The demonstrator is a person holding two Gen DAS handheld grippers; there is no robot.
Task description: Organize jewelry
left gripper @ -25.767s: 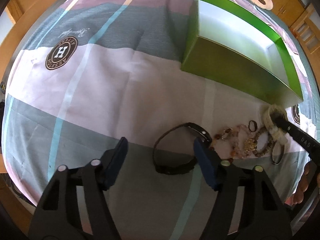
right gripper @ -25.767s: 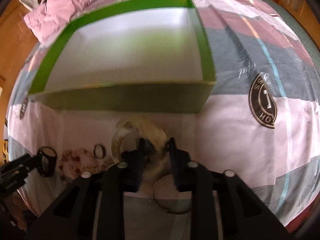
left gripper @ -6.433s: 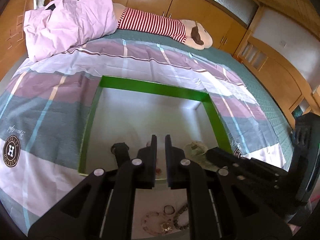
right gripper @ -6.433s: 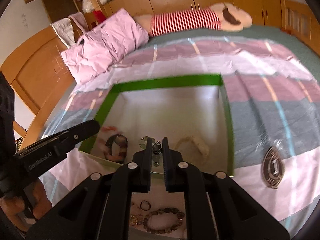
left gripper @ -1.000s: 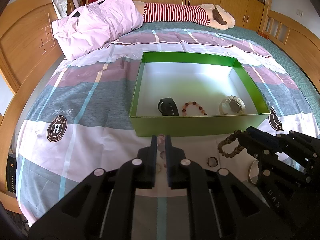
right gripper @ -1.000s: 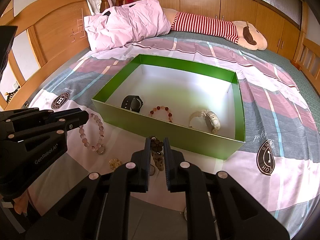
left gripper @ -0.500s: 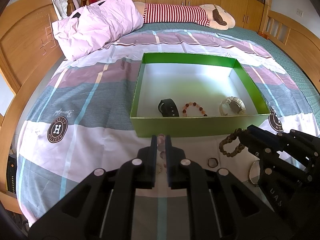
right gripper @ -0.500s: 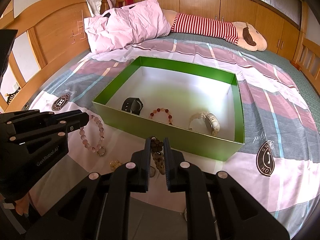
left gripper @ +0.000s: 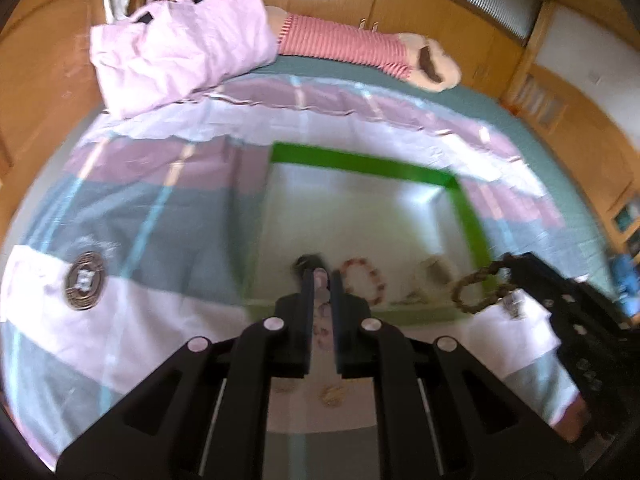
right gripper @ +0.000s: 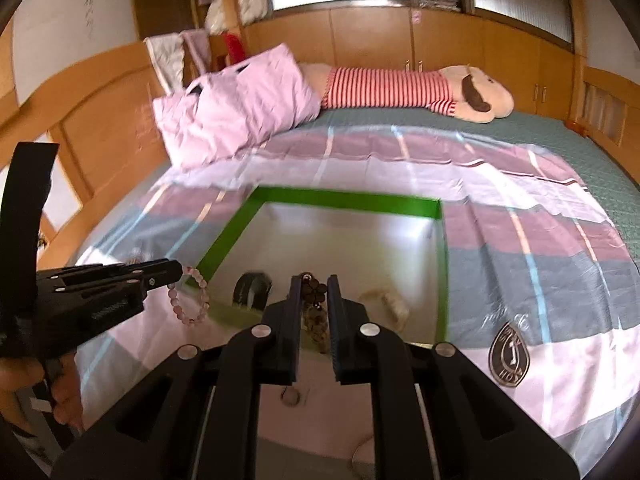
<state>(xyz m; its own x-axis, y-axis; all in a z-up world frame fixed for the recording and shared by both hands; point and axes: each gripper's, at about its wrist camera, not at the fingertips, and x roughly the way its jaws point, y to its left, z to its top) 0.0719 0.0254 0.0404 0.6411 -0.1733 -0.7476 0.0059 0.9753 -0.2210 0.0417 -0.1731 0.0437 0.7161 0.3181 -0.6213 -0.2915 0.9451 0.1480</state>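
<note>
Low in the frame, the left gripper (left gripper: 321, 280) pinches a pale pink bead bracelet (right gripper: 188, 298) and the right gripper (right gripper: 314, 294) clamps a brown bead bracelet (left gripper: 478, 290), both hanging at the green cardboard box (right gripper: 348, 199)'s near edge, apparently for dropping inside.

This is a bedroom in a home. A wide bed with a striped pink, grey and white sheet (right gripper: 520, 240) fills the room, with a crumpled pink pillow (right gripper: 236, 112), a long striped plush toy (right gripper: 400, 88) and wooden wardrobe doors (right gripper: 448, 36) behind.
</note>
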